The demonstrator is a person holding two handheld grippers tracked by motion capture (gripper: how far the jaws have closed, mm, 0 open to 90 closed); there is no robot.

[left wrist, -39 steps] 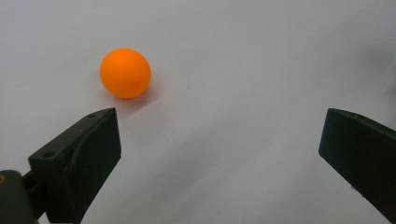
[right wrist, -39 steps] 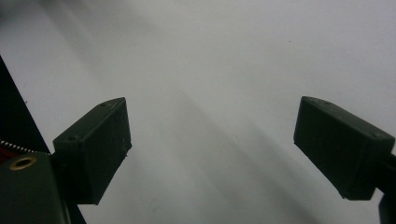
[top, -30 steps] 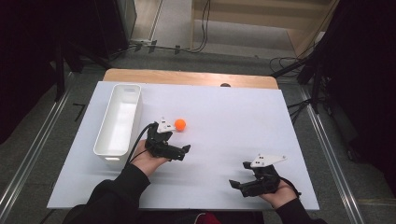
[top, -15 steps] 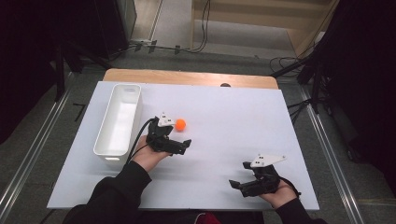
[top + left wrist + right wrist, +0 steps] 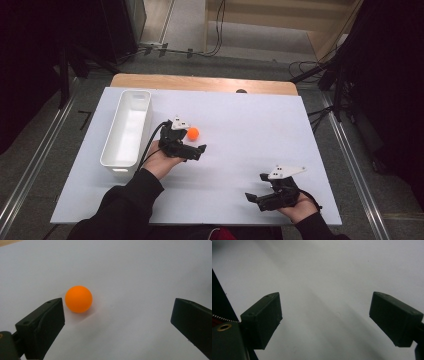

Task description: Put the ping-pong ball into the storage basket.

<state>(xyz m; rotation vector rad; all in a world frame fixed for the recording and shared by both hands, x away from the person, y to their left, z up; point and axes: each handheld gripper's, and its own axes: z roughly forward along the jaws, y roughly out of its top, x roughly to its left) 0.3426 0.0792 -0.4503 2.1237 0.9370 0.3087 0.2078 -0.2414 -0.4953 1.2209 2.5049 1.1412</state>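
Left of centre in the high view, the left gripper, jaws wide apart, sits just beside an orange ball; the right gripper, lower right, is likewise spread.

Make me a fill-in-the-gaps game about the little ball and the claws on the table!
1. The ball is coloured ____.
2. The left claw has its jaws ____, with the ball near one of them.
3. The long white bin lies on the ____ side of the table in the high view.
4. The right claw holds ____ between its jaws.

Missing words: orange; open; left; nothing
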